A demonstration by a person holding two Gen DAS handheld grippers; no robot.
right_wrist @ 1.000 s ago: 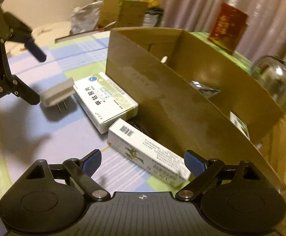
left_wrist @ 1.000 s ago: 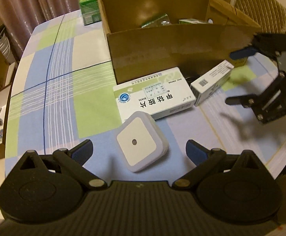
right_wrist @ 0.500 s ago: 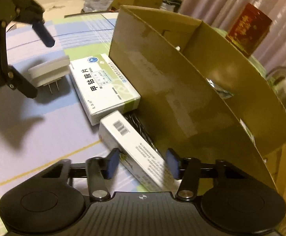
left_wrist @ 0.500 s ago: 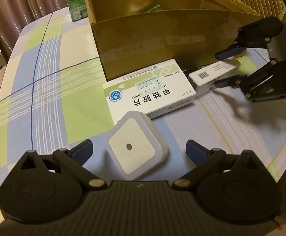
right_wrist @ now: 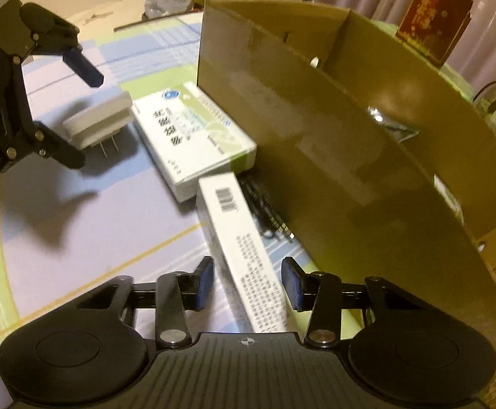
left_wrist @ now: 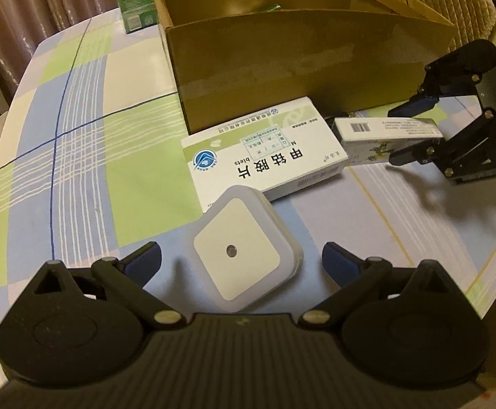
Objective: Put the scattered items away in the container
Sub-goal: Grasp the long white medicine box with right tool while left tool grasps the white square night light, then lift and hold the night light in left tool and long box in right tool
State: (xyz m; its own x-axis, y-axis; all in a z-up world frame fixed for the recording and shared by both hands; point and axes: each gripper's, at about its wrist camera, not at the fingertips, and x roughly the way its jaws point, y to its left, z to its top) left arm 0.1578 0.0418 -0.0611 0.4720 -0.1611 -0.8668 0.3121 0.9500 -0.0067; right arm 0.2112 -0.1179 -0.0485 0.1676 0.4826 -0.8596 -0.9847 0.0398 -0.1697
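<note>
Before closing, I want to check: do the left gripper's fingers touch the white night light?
Apart. The left wrist view shows tablecloth between the night light and each finger of the open left gripper.

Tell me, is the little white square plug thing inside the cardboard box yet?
Not yet. The night light sits outside the cardboard box, on the tablecloth, between the open left gripper fingers.

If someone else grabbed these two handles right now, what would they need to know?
Left gripper: open around the white plug-in night light, not closed on it.
Right gripper: closed on the slim barcode box, one end raised off the table.
The large medicine box lies on the tablecloth, against the cardboard box.
Done: a few items are already inside.
Left: bin all three; something dark lies beside the carton.
</note>
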